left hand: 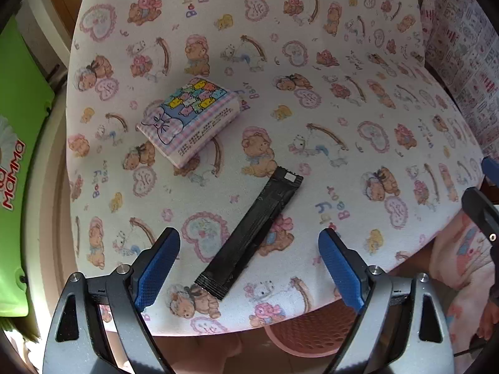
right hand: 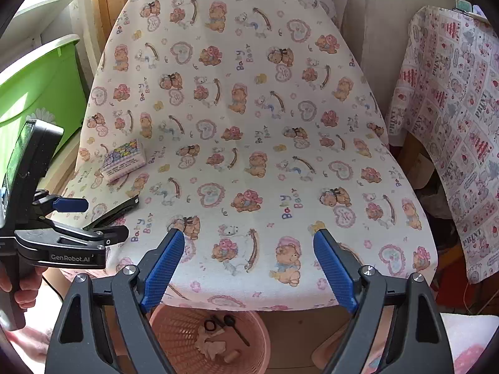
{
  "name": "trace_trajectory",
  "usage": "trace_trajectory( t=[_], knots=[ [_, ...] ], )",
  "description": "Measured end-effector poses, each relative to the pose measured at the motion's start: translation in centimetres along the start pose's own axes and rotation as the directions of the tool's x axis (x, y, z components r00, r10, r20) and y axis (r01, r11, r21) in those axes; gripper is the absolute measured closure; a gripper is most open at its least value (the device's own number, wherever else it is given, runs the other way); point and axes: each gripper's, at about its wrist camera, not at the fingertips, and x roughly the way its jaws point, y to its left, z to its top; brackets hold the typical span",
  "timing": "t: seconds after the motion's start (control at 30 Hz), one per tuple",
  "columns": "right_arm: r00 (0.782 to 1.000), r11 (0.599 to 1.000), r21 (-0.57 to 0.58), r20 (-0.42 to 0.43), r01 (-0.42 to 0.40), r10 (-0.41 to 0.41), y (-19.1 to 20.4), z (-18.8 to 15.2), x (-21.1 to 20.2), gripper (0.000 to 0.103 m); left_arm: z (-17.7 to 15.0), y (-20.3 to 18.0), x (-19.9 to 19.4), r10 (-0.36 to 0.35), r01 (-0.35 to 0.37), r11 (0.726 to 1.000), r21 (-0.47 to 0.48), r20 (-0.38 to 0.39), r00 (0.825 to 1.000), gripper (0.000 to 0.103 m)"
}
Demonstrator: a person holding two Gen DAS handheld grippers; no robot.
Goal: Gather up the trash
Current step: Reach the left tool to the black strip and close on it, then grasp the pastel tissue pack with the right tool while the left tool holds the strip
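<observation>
A long black sachet wrapper (left hand: 251, 233) lies flat on the bear-print cloth of the chair seat (left hand: 312, 62). My left gripper (left hand: 249, 249) is open and hovers just above it, blue pads on either side of its near half. The wrapper also shows in the right wrist view (right hand: 113, 212), partly hidden behind the left gripper (right hand: 70, 215). My right gripper (right hand: 249, 254) is open and empty over the seat's front edge. A pink mesh bin (right hand: 215, 336) stands on the floor below, holding crumpled tissue and small bits.
A pastel tissue pack (left hand: 189, 118) lies on the seat beyond the wrapper; it also shows in the right wrist view (right hand: 124, 159). A green plastic tub (right hand: 34, 93) stands at the left. A cloth-covered table (right hand: 452, 124) stands at the right.
</observation>
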Motion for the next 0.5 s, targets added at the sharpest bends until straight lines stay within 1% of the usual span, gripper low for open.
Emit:
trace_trajectory(
  t=[0.03, 0.13, 0.17, 0.23, 0.27, 0.3, 0.33, 0.4, 0.43, 0.47, 0.5],
  knots=[
    [1.0, 1.0, 0.002, -0.001, -0.004, 0.004, 0.0, 0.1, 0.0, 0.017, 0.0, 0.0, 0.1, 0.013, -0.013, 1.0, -0.006, 0.006, 1.0, 0.014],
    [1.0, 1.0, 0.006, 0.007, -0.014, 0.014, -0.1, 0.2, -0.3, 0.017, 0.0, 0.5, 0.5, -0.034, 0.034, 0.997, -0.064, -0.005, 0.999, 0.014],
    [1.0, 1.0, 0.004, 0.011, -0.013, 0.013, -0.1, 0.2, -0.4, 0.017, 0.1, 0.7, 0.7, -0.046, 0.045, 0.996, -0.078, -0.007, 0.999, 0.015],
    [1.0, 1.0, -0.003, 0.017, -0.006, 0.006, -0.1, 0.2, -0.5, 0.017, 0.2, 1.0, 0.7, -0.056, 0.056, 0.993, -0.1, -0.001, 0.998, 0.021],
    [1.0, 1.0, -0.003, 0.016, -0.003, 0.003, -0.1, 0.2, -0.5, 0.017, 0.2, 1.2, 0.6, -0.049, 0.05, 0.993, -0.107, 0.009, 0.999, 0.03],
    [1.0, 1.0, -0.002, 0.012, -0.003, 0.003, -0.2, 0.2, -0.5, 0.017, 0.3, 1.3, 0.5, -0.044, 0.046, 0.993, -0.111, 0.017, 0.999, 0.041],
    [1.0, 1.0, 0.001, 0.008, -0.004, 0.004, -0.2, 0.2, -0.4, 0.017, 0.4, 1.5, 0.3, -0.042, 0.044, 0.993, -0.113, 0.025, 0.999, 0.048],
    [1.0, 1.0, 0.011, 0.003, -0.007, 0.007, -0.4, 0.2, -0.3, 0.017, 0.7, 1.7, 0.2, -0.041, 0.045, 0.993, -0.113, 0.034, 0.999, 0.075],
    [1.0, 1.0, 0.016, 0.002, -0.01, 0.01, -0.5, 0.2, -0.4, 0.017, 0.7, 1.7, 0.2, -0.043, 0.047, 0.992, -0.117, 0.037, 0.998, 0.082],
    [1.0, 1.0, 0.019, 0.003, -0.014, 0.014, -0.5, 0.3, -0.5, 0.017, 0.6, 1.9, 0.2, -0.047, 0.051, 0.991, -0.124, 0.039, 0.998, 0.086],
    [1.0, 1.0, 0.021, 0.005, -0.017, 0.017, -0.6, 0.3, -0.6, 0.017, 0.6, 2.0, 0.1, -0.066, 0.071, 0.988, -0.136, 0.042, 0.997, 0.086]
  ],
)
